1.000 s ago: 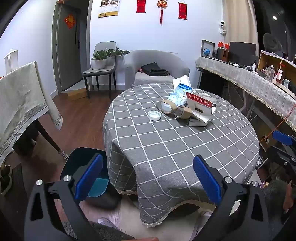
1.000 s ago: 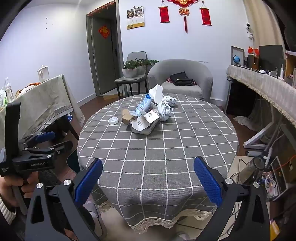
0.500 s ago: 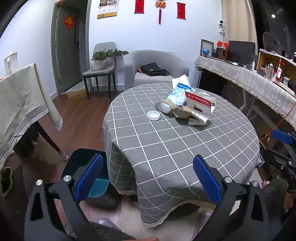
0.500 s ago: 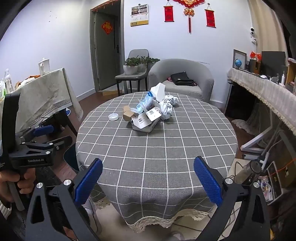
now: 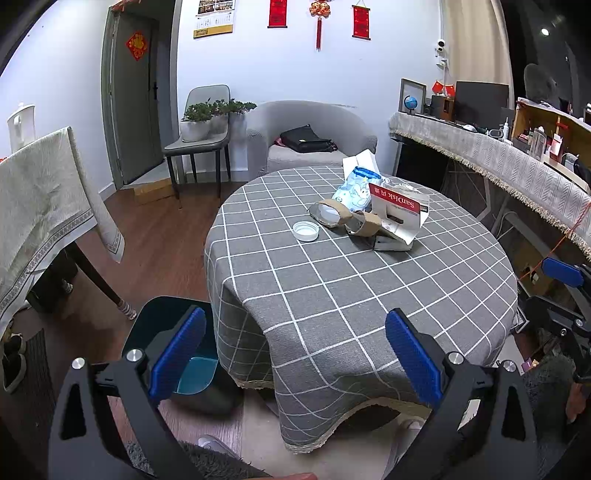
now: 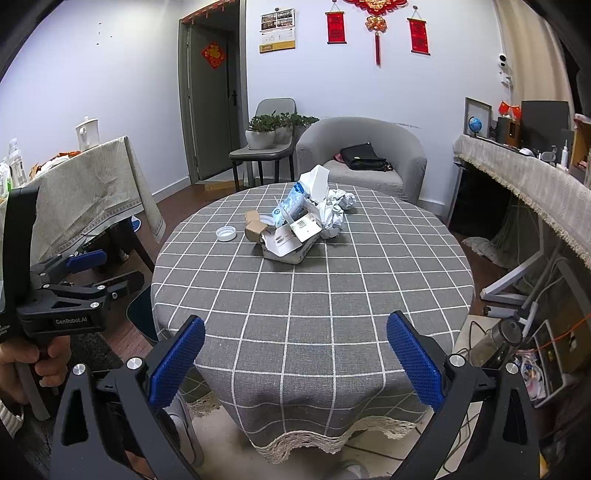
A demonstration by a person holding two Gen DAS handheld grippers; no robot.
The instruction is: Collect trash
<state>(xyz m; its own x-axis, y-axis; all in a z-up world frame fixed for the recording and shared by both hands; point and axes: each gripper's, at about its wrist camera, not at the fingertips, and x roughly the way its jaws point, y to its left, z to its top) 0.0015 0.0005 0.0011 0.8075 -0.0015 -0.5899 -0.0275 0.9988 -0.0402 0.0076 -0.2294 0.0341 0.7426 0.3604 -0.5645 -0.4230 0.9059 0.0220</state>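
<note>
round table (image 6: 314,302) edge nearest both gaping tongs (image 6: 295,362).

Trash heap (image 6: 295,229) on checked table (image 6: 332,295)

i was looking into a lived-in home, a sitting and dining room. a round table under a grey checked tablecloth with a lace hem (image 6: 314,295) stood in the middle on dark wood flooring (image 5: 159,229). behind it sat a grey upholstered tub armchair (image 6: 365,155) with a black handbag (image 6: 362,157) on its seat, and beside that a grey dining chair carrying potted green plants (image 6: 266,133). red paper scrolls and a knotted ornament (image 6: 376,26) hung on the white wall near a wall calendar (image 6: 277,31) and a grey door (image 6: 210,107).
</note>
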